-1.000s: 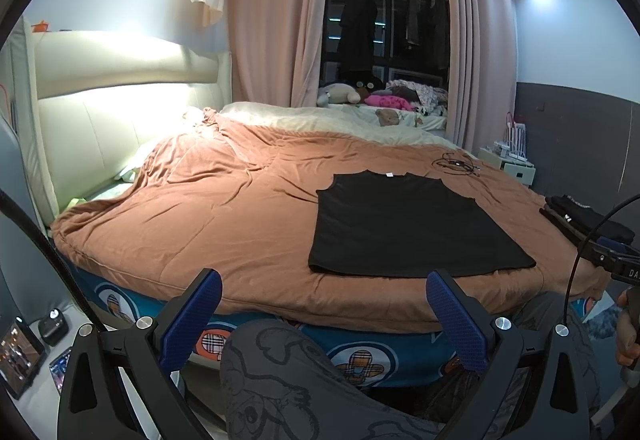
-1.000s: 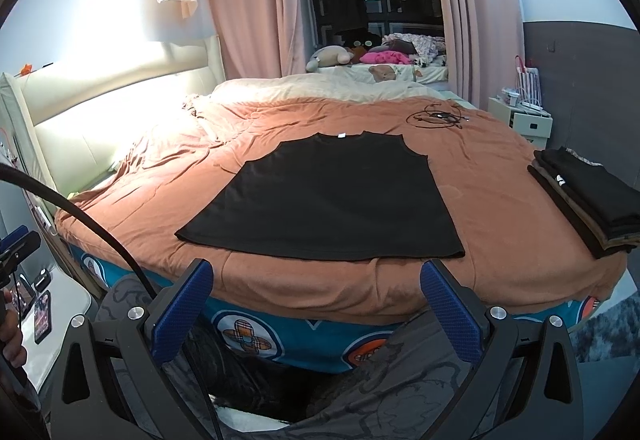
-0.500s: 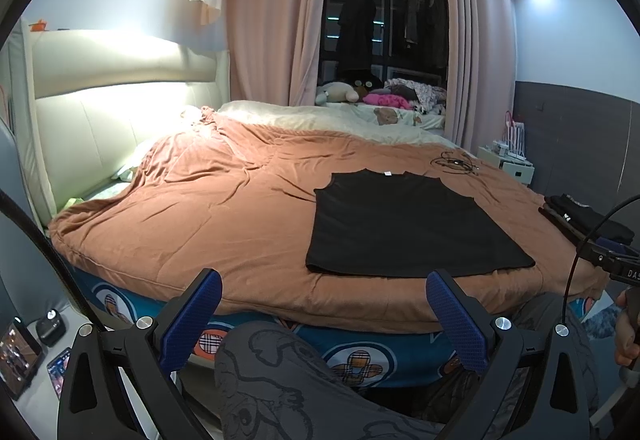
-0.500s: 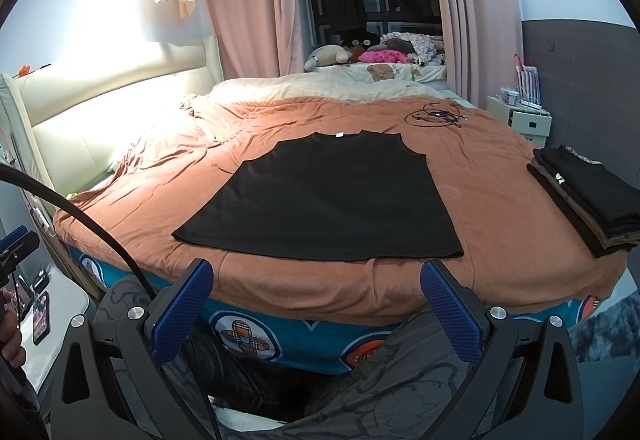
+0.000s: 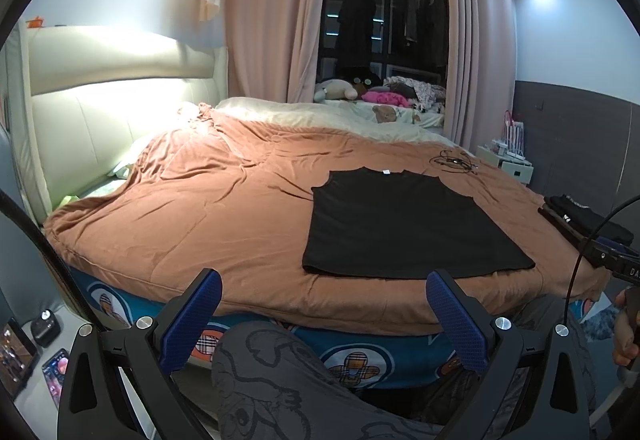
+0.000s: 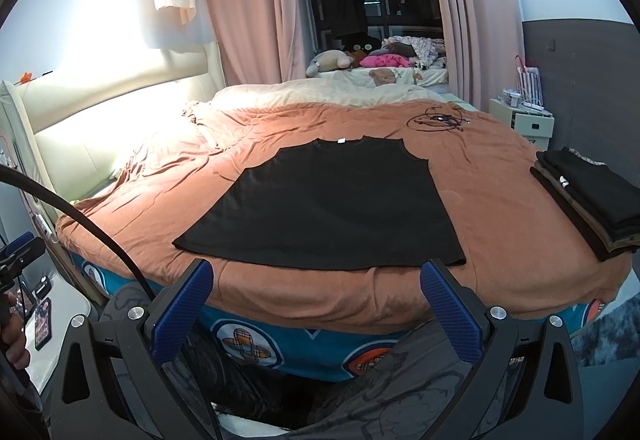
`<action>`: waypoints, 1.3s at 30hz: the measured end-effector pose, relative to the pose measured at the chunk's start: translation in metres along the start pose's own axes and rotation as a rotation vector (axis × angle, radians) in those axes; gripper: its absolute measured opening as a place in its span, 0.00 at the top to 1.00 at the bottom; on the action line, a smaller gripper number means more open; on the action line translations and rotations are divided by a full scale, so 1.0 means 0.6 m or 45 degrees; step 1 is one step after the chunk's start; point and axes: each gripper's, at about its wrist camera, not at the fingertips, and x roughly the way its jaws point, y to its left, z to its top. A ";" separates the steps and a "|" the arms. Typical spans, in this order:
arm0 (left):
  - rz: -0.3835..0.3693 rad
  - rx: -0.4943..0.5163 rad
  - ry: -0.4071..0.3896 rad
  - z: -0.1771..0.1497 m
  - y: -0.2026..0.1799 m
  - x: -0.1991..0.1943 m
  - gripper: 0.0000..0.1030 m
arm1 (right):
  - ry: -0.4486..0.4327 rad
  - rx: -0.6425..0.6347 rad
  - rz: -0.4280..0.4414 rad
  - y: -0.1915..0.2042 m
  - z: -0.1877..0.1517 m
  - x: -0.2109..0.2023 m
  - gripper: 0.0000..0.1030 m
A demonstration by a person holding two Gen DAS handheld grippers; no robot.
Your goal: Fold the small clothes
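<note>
Black sleeveless top (image 6: 328, 204) is laid flat on the brown duvet (image 6: 492, 176), with a small white neck tag too tiny to be read. Folded dark clothes (image 6: 588, 200) are stacked at the right edge, tangled cables (image 6: 436, 118) beyond. Both the left gripper (image 5: 320, 316) and right gripper (image 6: 316, 308) are held wide open with nothing gripped, short of the bed, with grey-trousered knees (image 5: 280, 380) seen below.

Bare quilt (image 6: 496, 176) around black shirt (image 6: 332, 208), folded stack (image 6: 588, 200) right, cables (image 6: 438, 118) beyond
</note>
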 end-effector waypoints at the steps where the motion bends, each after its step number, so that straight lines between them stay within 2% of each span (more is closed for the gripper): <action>1: -0.009 -0.003 0.002 0.000 0.000 0.002 0.00 | 0.000 0.001 0.002 0.000 0.000 0.002 0.00; 13: -0.028 -0.012 0.023 0.005 0.003 0.038 0.00 | -0.003 0.041 -0.025 -0.026 0.004 0.042 0.00; 23: -0.051 -0.060 0.091 0.013 0.008 0.117 0.02 | 0.052 0.124 -0.083 -0.063 0.020 0.111 0.00; 29: -0.046 -0.096 0.166 0.018 0.013 0.183 0.16 | 0.095 0.171 -0.096 -0.083 0.043 0.155 0.08; 31: -0.045 -0.109 0.199 0.020 0.018 0.207 0.25 | 0.107 0.184 -0.107 -0.092 0.050 0.170 0.14; 34: -0.064 -0.121 0.263 0.018 0.024 0.249 0.33 | 0.136 0.196 -0.147 -0.108 0.057 0.192 0.23; 36: -0.070 -0.134 0.303 0.015 0.028 0.275 0.37 | 0.152 0.224 -0.163 -0.117 0.058 0.201 0.26; 39: -0.082 -0.164 0.378 0.008 0.036 0.317 0.50 | 0.166 0.263 -0.183 -0.135 0.060 0.221 0.30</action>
